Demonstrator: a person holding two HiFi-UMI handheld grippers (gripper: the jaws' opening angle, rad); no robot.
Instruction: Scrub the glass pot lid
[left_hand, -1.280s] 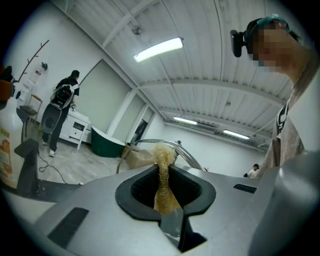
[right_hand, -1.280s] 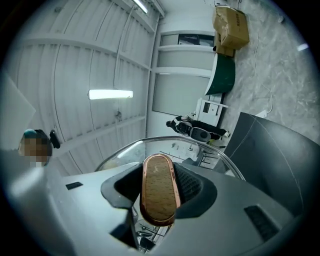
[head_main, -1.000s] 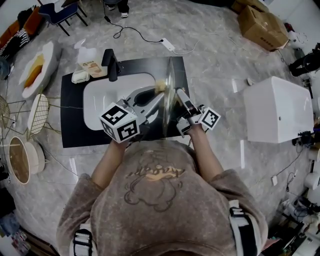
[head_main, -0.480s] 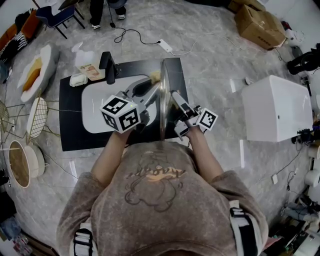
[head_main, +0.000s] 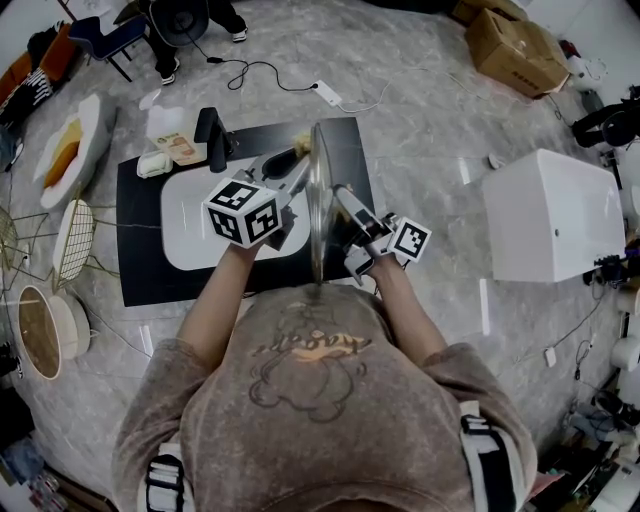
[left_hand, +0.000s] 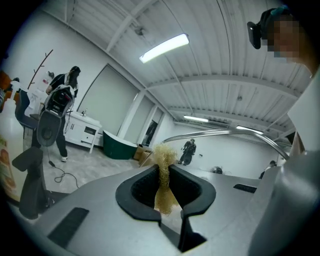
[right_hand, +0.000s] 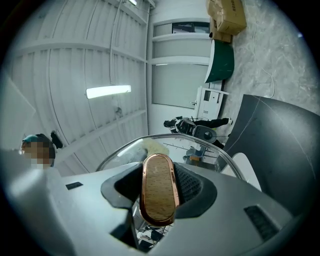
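Note:
The glass pot lid (head_main: 317, 205) stands on edge above the sink, seen as a thin upright line in the head view. My right gripper (head_main: 342, 198) is shut on its wooden, copper-rimmed handle (right_hand: 159, 192); the glass dome (right_hand: 200, 150) rises behind the jaws. My left gripper (head_main: 296, 160) is shut on a tan fibre scrubber (left_hand: 163, 172), which sits against the lid's far upper part (head_main: 302, 146). The lid's metal rim (left_hand: 225, 134) arcs just past the scrubber in the left gripper view. Through the glass the scrubber (right_hand: 154, 147) shows as a pale patch.
A white sink basin (head_main: 190, 245) is set in a black counter (head_main: 140, 270), with a black faucet (head_main: 211, 132), a soap dish (head_main: 154, 164) and a bottle (head_main: 176, 130) behind it. A white cabinet (head_main: 555, 220) stands right, wire racks (head_main: 72, 238) left, a cardboard box (head_main: 520, 50) far right.
My left gripper has slid the scrubber along the lid toward its far edge, and its marker cube has moved up the picture. The lid and right gripper have shifted slightly left.

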